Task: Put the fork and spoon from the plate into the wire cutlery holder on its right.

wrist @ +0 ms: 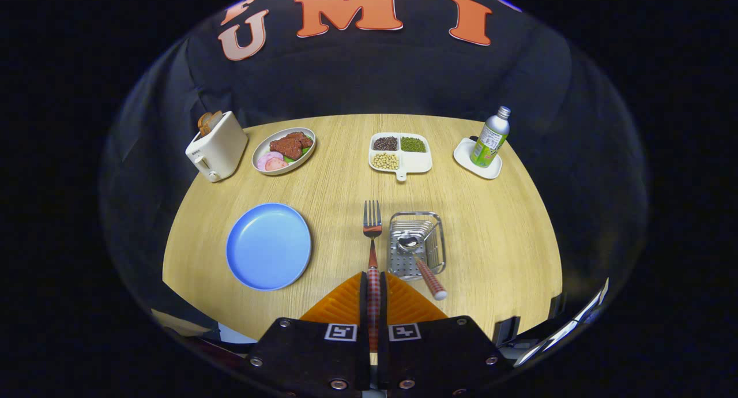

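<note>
Tool (373,297) clamped narrow on the fork (372,236), both fingers (346,300) pressing its checked handle, tines pointing to 12 o'clock ahead of the tips, above the table (490,236). Just at 1 o'clock of the fingertips, beside the fork's right, wire cutlery holder (416,245) standing on the table, with the spoon (418,256) already lying in it, bowl inside, checked handle sticking out over the near rim toward 5 o'clock. At 10 o'clock of the tool, well apart from the holder, blue plate (268,246), bare. Farther out at 12 o'clock, white divided dish (400,153) with dark, green and pale beans in separate compartments. At 11 o'clock beyond the blue plate, oval plate of food (283,150), and just left of it a white toaster (217,146) with bread in its slot. Far out at 1 o'clock, green bottle (490,138) upright on a small white saucer (477,158).
</note>
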`<state>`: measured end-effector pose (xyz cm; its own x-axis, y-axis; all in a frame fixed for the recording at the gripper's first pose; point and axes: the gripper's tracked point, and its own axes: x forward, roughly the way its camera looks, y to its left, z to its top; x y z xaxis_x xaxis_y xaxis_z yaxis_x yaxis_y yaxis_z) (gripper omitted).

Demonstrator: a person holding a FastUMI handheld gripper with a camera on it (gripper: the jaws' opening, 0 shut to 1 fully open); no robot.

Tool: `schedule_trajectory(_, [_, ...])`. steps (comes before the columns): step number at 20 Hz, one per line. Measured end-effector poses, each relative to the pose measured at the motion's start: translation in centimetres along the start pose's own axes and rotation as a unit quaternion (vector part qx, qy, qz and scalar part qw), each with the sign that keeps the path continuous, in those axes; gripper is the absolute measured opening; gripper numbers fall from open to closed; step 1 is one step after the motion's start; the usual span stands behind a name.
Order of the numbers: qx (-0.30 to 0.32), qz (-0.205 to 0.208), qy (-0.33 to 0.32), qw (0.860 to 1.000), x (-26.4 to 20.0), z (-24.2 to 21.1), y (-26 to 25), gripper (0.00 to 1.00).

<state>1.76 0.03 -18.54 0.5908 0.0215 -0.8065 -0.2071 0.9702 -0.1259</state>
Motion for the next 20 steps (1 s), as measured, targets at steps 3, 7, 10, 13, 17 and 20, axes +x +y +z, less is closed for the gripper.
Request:
schedule_trajectory(3, [-0.013,-0.003,0.024,1.0,-0.9,0.1,-2.2,0.06])
schedule_trajectory(7, [-0.041,-0.008,0.068,0.997,-0.9,-0.1,-4.6,0.05])
schedule_trajectory(10, [-0.043,0.007,0.107,0.993,-0.2,-0.8,-4.8,0.06])
schedule_trajectory(13, [-0.061,0.017,0.14,0.988,1.0,-1.0,-4.7,0.06])
schedule_trajectory(17, [-0.084,0.03,0.185,0.979,2.4,-1.5,-4.6,0.05])
schedule_trajectory(20, [-0.081,0.033,0.207,0.974,3.4,-1.6,-4.5,0.06])
